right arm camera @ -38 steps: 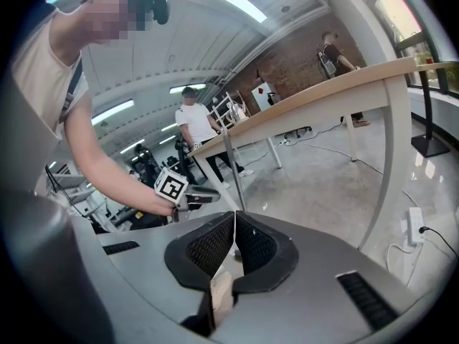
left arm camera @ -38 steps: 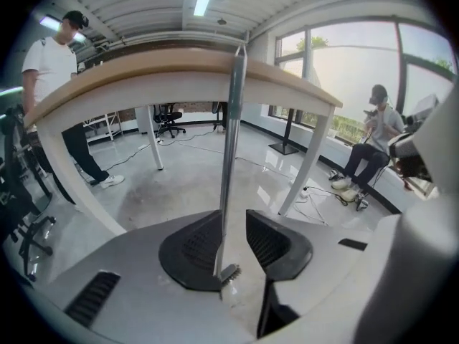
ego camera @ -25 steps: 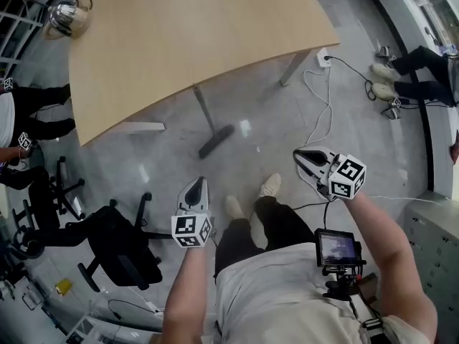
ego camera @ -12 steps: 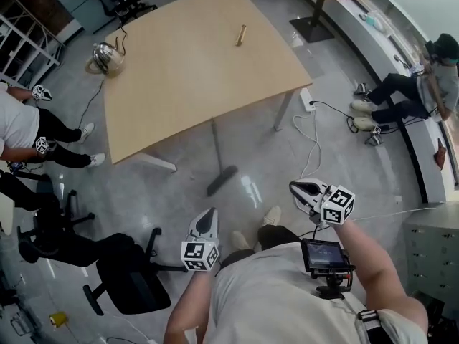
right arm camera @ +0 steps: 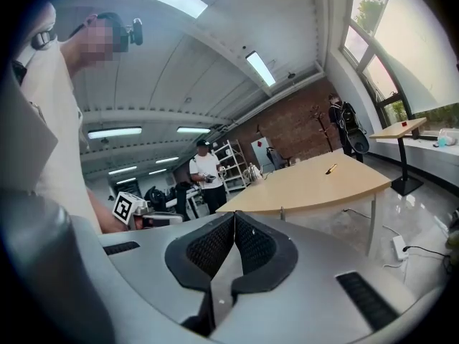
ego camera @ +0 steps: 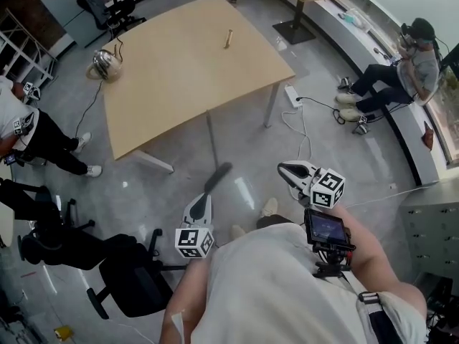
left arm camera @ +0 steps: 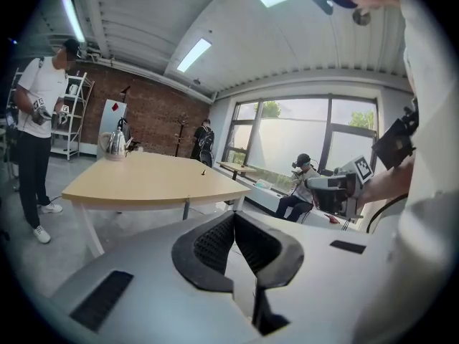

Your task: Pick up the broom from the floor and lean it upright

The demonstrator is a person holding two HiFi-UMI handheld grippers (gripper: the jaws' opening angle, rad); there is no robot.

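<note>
The broom (ego camera: 214,174) stands with its dark brush head on the floor, and its thin handle slants up to the edge of the wooden table (ego camera: 186,63). My left gripper (ego camera: 202,199) hangs in the air just below the brush head in the head view, jaws shut and empty. Off to the right of the broom, my right gripper (ego camera: 283,169) is also shut with nothing in it. In the left gripper view the left gripper's (left arm camera: 234,218) pads meet. The right gripper's (right arm camera: 234,217) pads likewise touch in the right gripper view. Neither gripper touches the broom.
A kettle (ego camera: 104,64) and a small brass object (ego camera: 229,37) lie on the table. A power strip with a cable (ego camera: 292,95) lies on the floor right of the table leg. A black office chair (ego camera: 133,274) stands at lower left. One person sits at right (ego camera: 401,70), another stands at left (ego camera: 29,131).
Both grippers have risen and drawn back from the broom, still shut. The head view has tilted up and shows more of the room. The broom stays leaning on the table.
</note>
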